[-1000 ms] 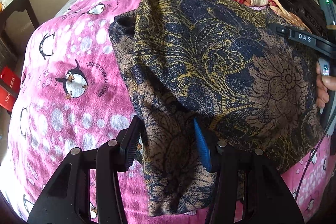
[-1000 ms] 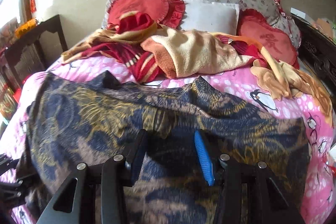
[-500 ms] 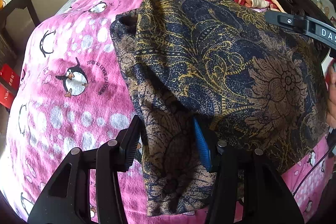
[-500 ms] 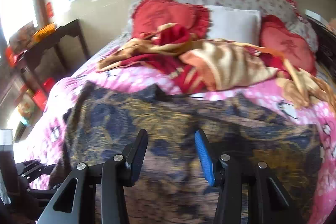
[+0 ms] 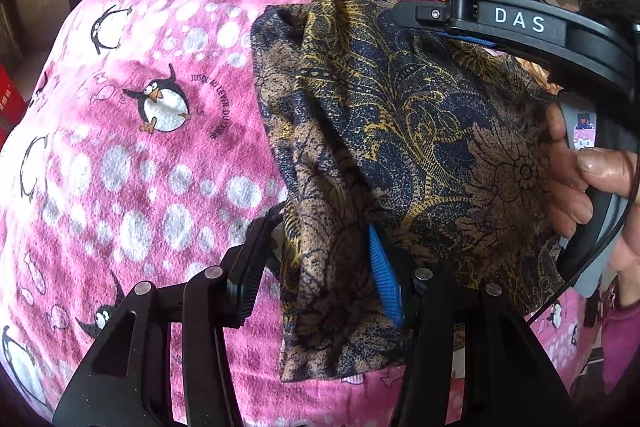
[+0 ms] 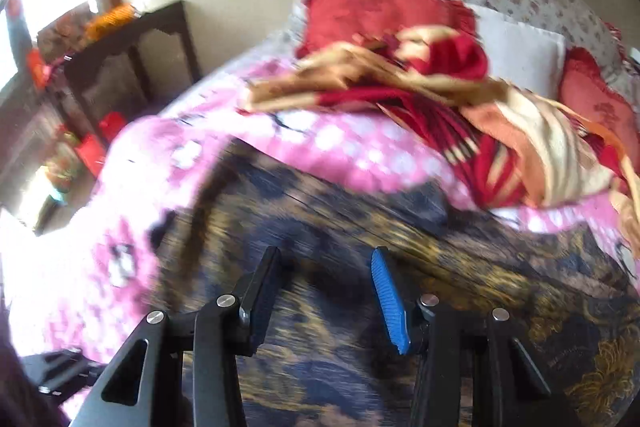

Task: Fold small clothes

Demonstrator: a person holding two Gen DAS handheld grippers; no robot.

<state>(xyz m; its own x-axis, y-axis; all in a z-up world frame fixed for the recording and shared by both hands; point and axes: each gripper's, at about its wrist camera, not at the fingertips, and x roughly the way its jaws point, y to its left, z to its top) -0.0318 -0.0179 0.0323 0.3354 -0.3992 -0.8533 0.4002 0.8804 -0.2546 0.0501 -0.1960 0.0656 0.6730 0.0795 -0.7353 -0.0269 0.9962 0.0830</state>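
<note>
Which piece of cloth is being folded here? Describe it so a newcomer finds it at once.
Start from the pink penguin blanket covering the bed. On its near end lies the garment, between both grippers. It alone is dark navy with gold and brown flower patterns; the heap by the pillows is red and cream.

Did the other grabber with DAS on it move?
Yes. In the left wrist view the right gripper has come in from the right edge, leftward and up over the patterned cloth, toward the pink blanket.
</note>
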